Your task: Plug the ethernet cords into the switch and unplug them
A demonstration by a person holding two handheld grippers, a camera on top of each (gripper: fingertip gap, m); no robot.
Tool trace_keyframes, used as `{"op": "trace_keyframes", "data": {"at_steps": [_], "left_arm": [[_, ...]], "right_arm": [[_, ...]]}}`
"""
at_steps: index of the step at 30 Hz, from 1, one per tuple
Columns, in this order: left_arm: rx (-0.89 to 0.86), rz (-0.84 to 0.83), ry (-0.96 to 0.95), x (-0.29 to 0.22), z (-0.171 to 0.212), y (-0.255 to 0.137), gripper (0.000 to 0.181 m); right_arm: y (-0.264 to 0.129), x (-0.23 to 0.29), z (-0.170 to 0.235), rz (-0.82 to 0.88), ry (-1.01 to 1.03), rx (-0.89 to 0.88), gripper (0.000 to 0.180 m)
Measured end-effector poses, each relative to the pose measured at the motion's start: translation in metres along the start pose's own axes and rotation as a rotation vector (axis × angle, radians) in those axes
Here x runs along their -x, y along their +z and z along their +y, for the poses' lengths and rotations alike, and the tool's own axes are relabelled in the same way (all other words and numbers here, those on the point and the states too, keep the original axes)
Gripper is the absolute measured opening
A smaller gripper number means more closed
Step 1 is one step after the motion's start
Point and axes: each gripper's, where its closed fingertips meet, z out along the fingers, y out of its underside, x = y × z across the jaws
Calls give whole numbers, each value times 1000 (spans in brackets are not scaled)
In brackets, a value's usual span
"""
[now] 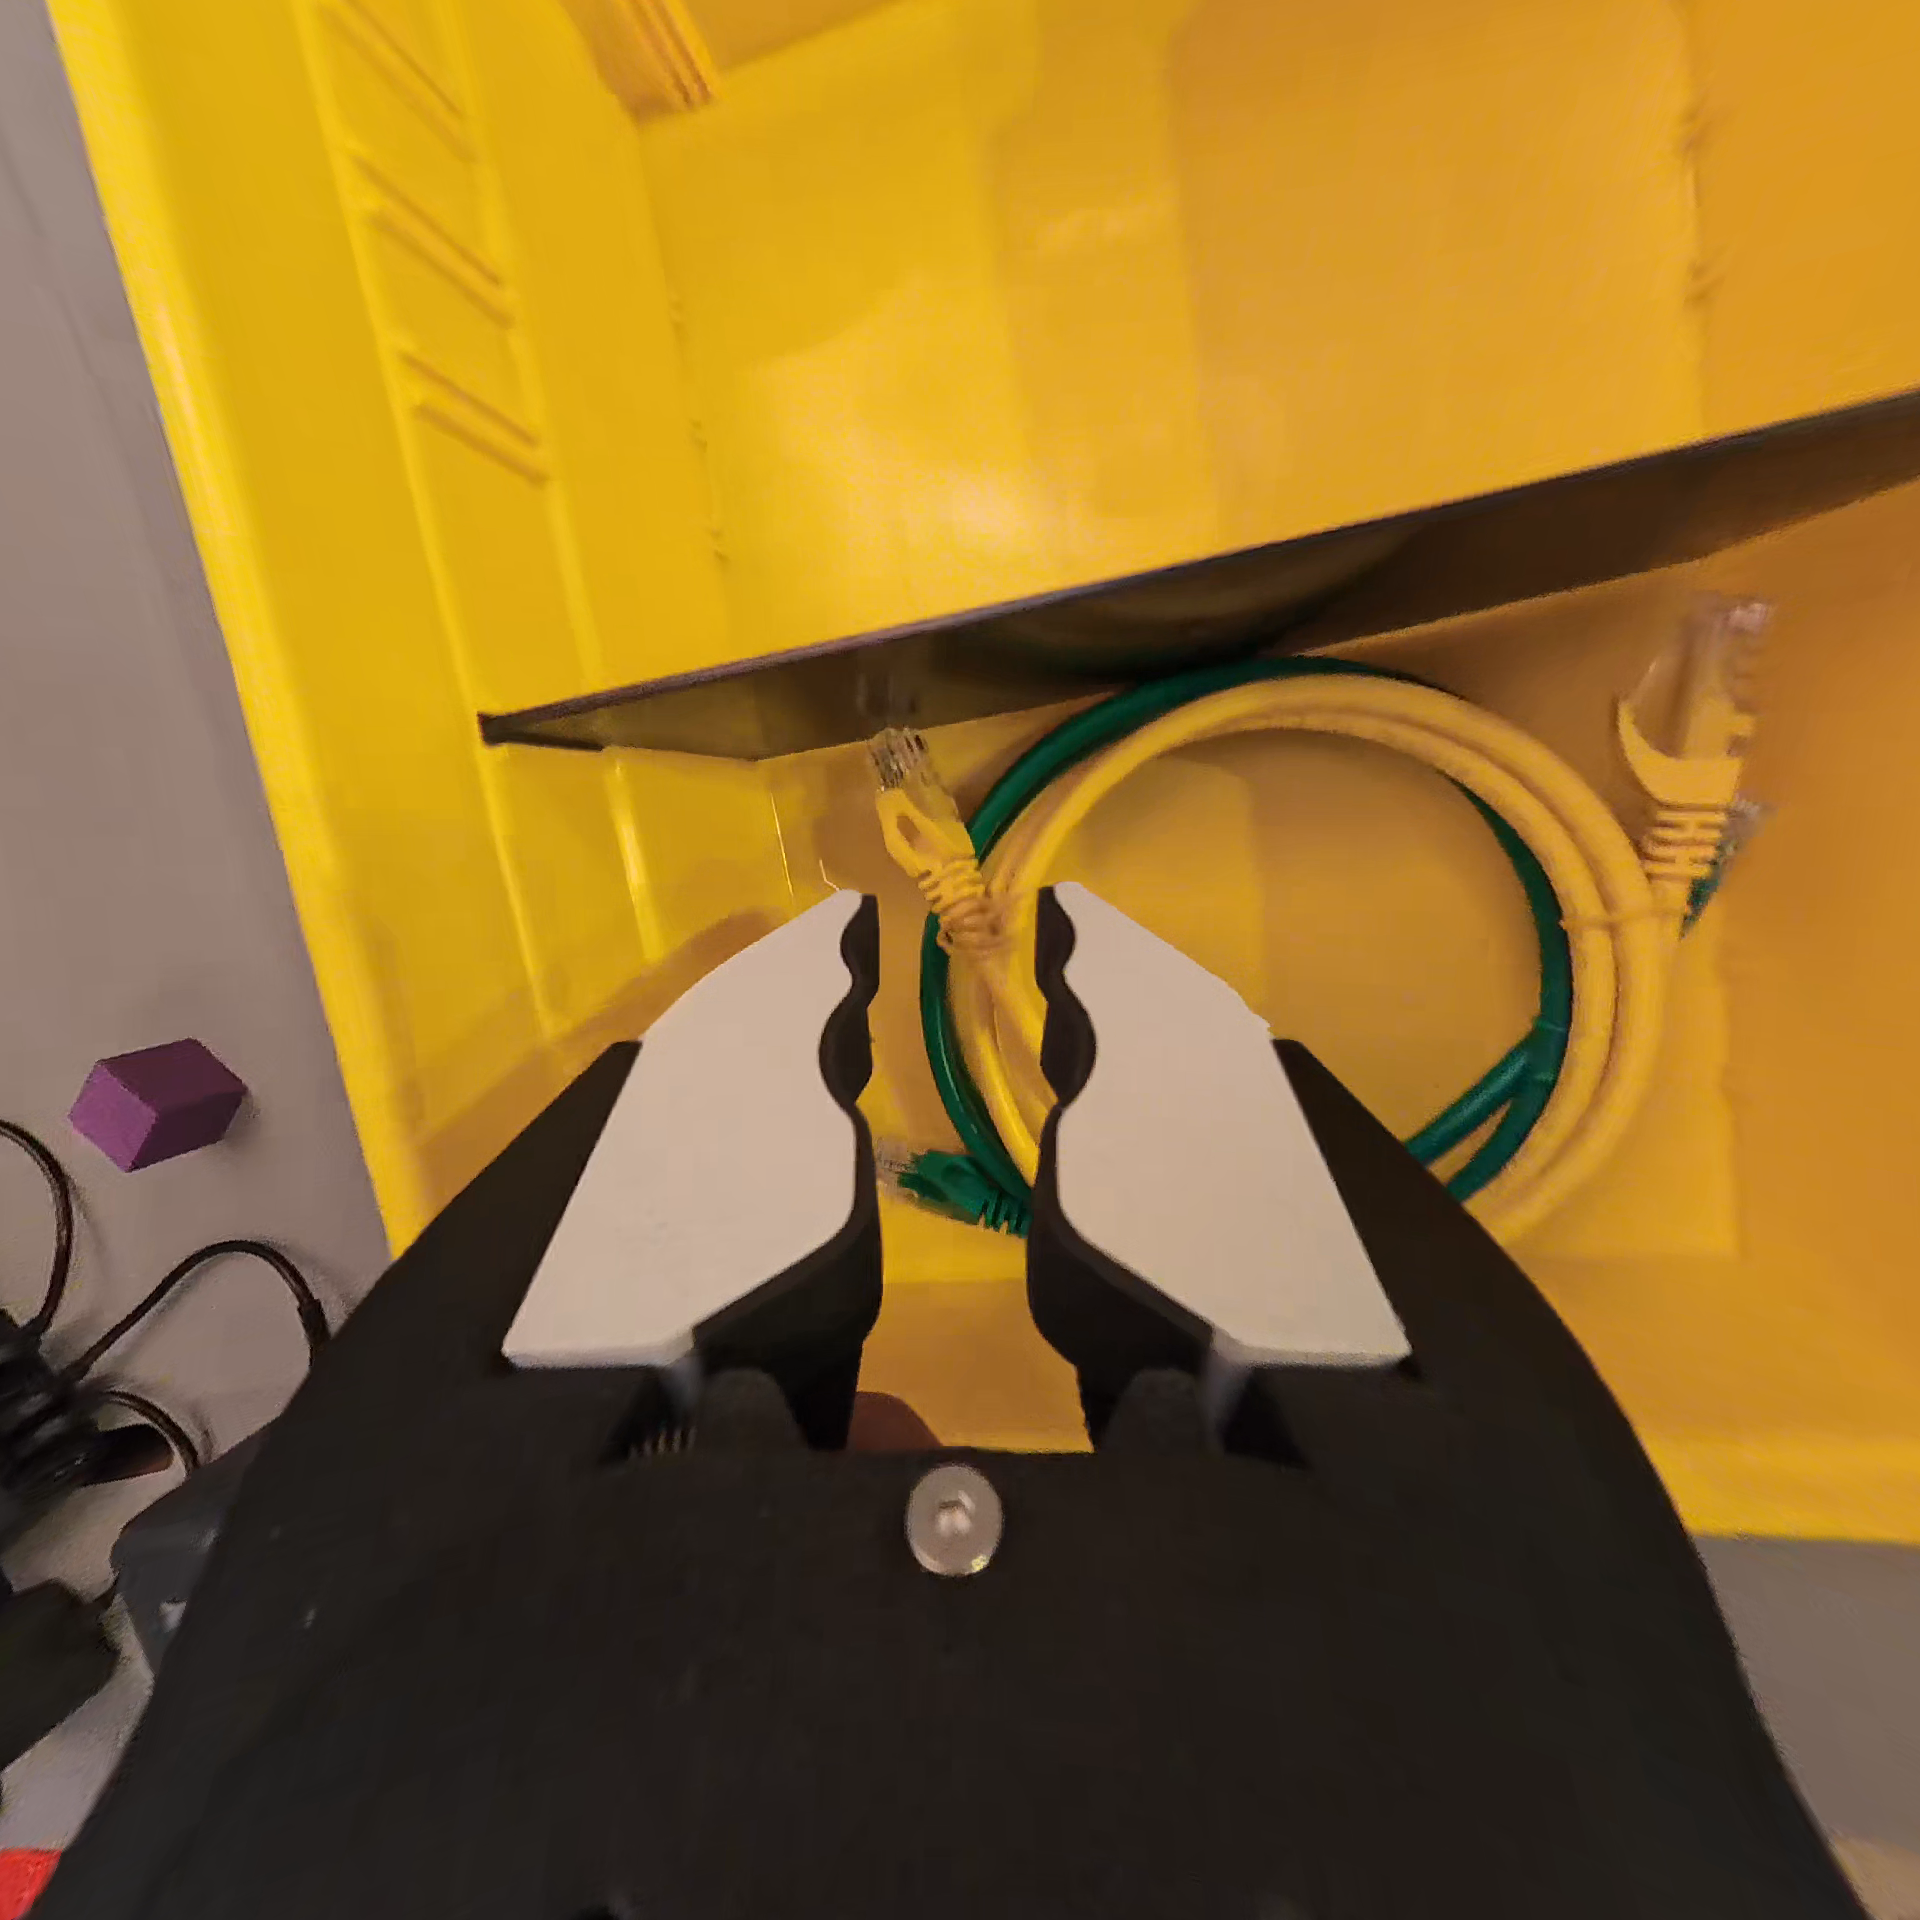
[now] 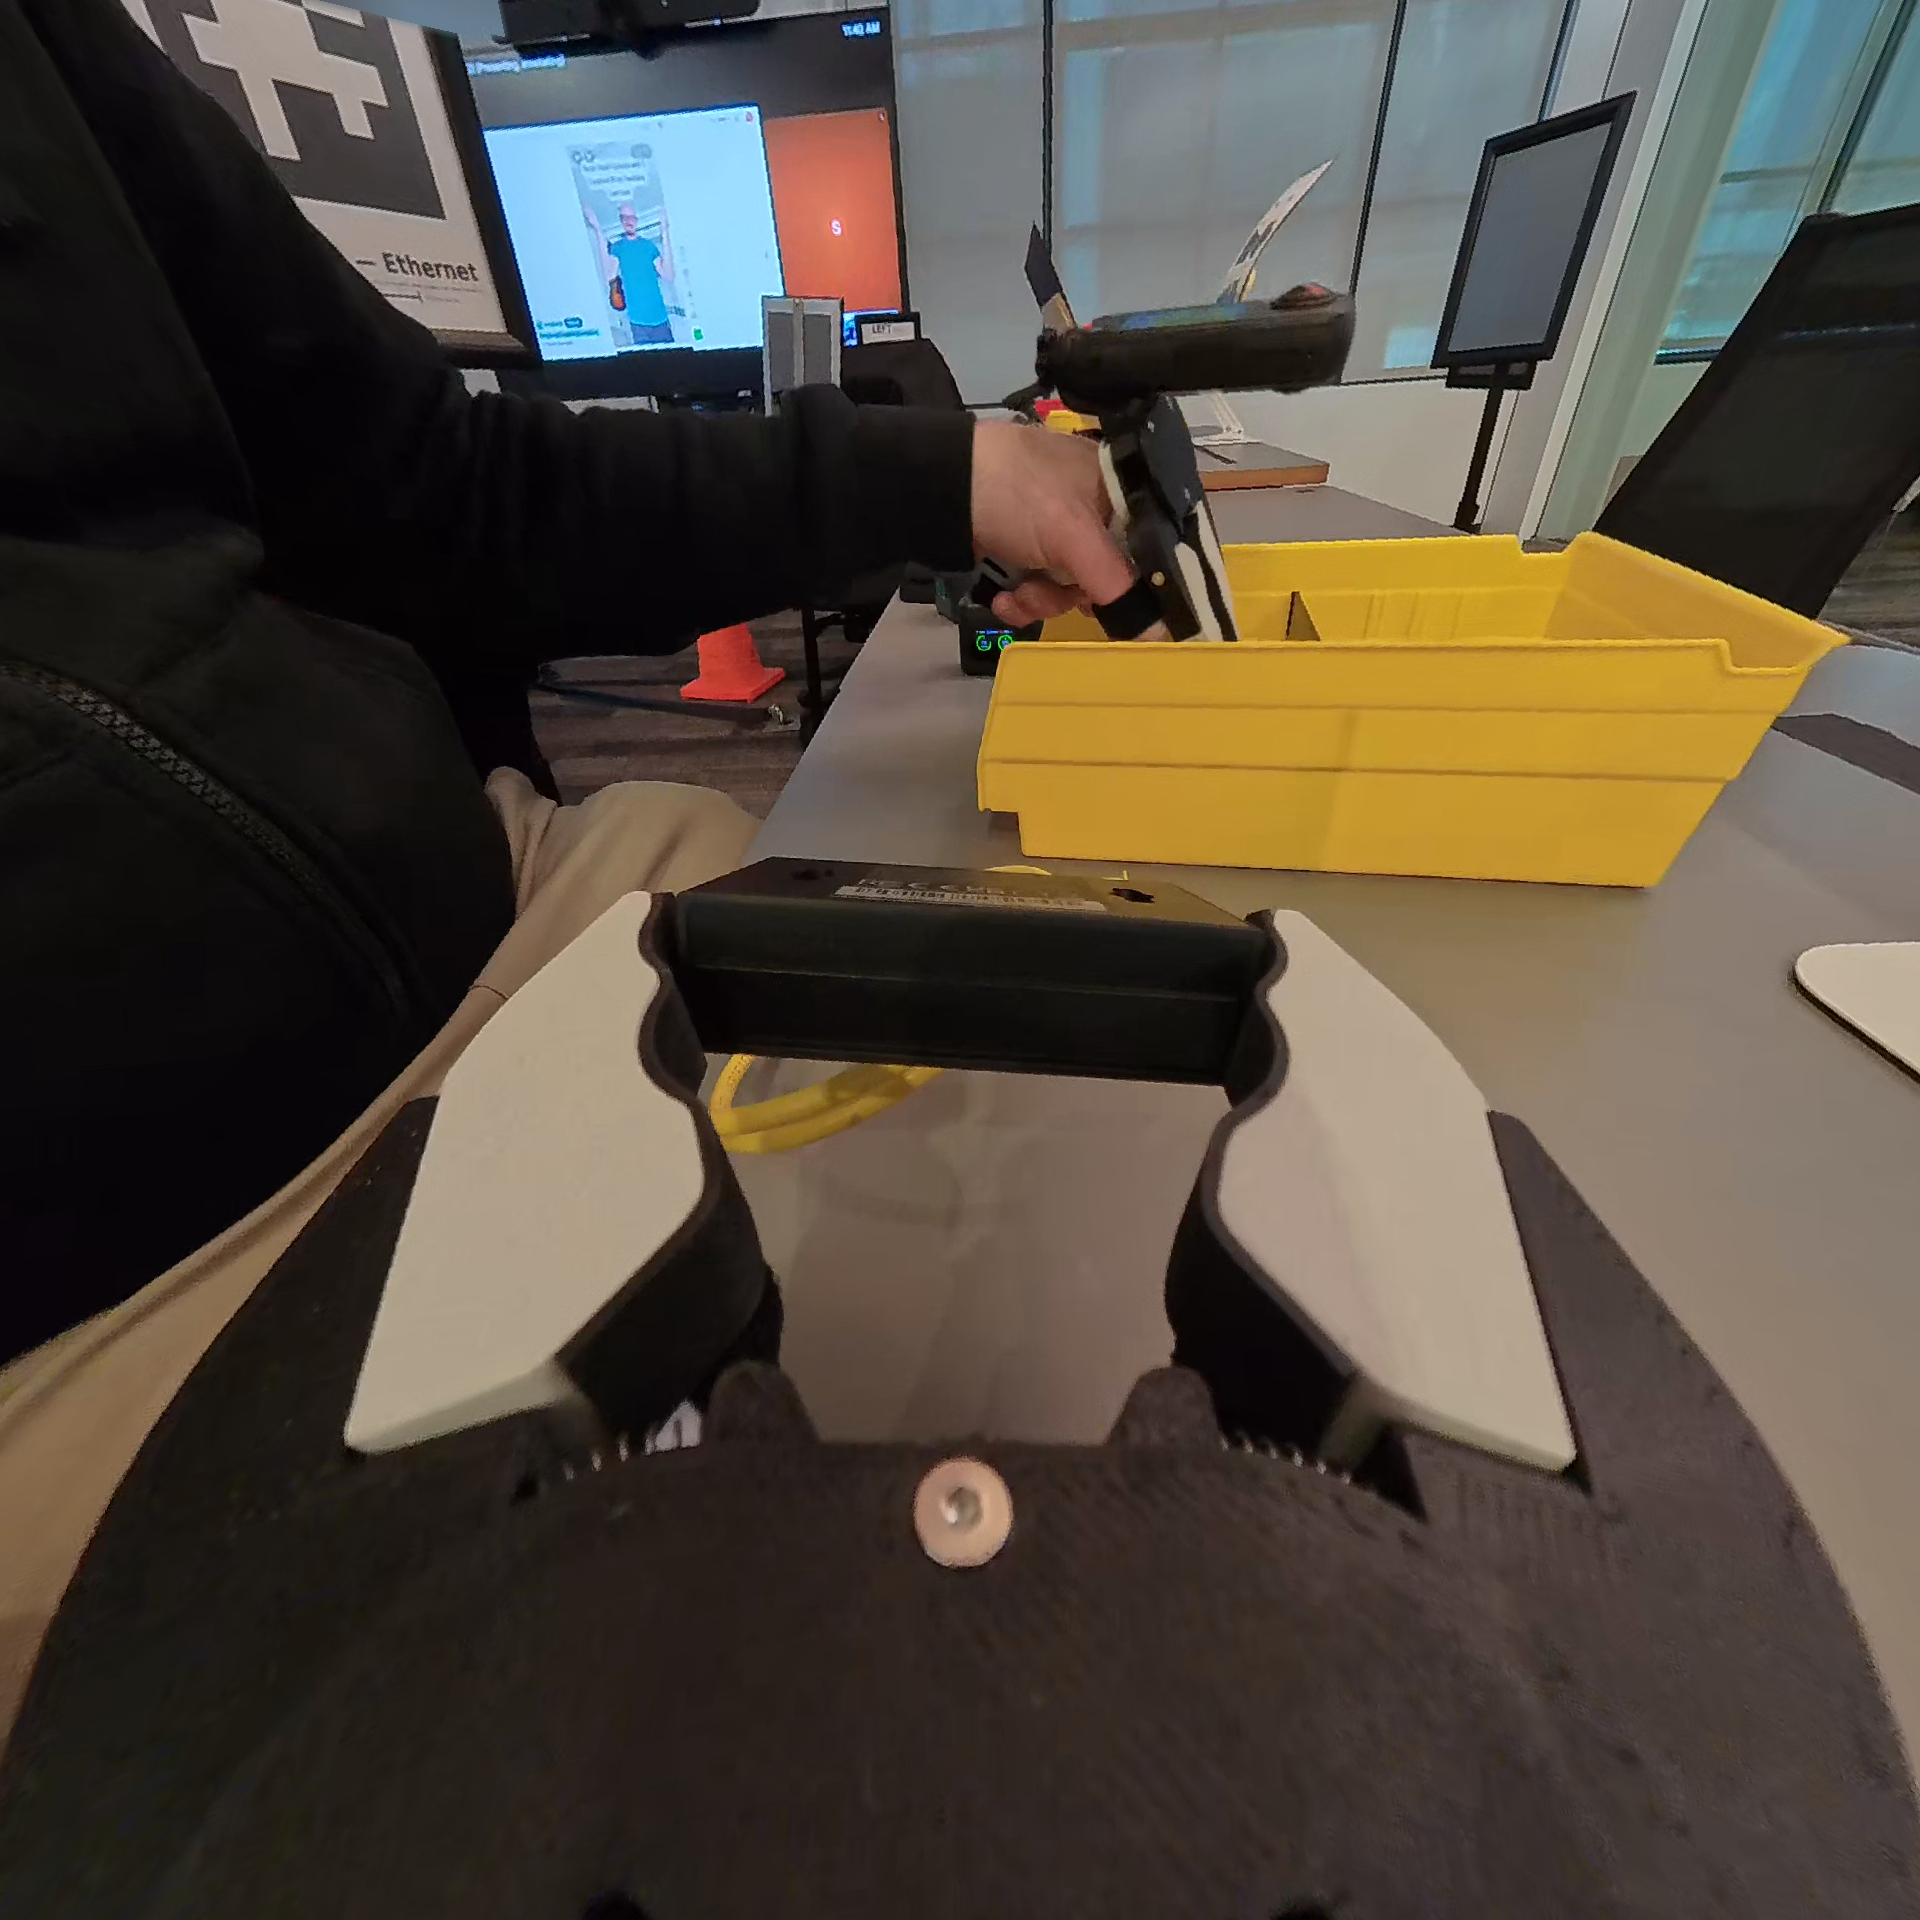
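Note:
In the left wrist view my left gripper is open and reaches down into a yellow bin. A coiled yellow ethernet cord and a coiled green ethernet cord lie on the bin floor. The yellow cord's near plug lies just beyond my fingertips, and the cord runs between the jaws without being gripped. In the right wrist view my right gripper is shut on the black switch, held above the grey table. A yellow cord shows under the switch.
A black divider crosses the bin. A purple block and dark cables lie left of the bin. In the right wrist view the yellow bin stands ahead, with a person's hand holding the left gripper in it.

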Motion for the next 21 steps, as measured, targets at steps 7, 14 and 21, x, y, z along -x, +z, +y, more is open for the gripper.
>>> {"op": "trace_keyframes", "data": {"at_steps": [7, 14, 21], "left_arm": [[-28, -5, -62, 3, -6, 17, 14], [-70, -29, -66, 8, -6, 12, 0], [-11, -19, -185, 14, 6, 19, 44]], "right_arm": [[0, 2, -2, -1, -9, -5, 100], [0, 2, -1, -2, -9, -3, 100], [2, 2, 1, -5, -10, 7, 100]]}}
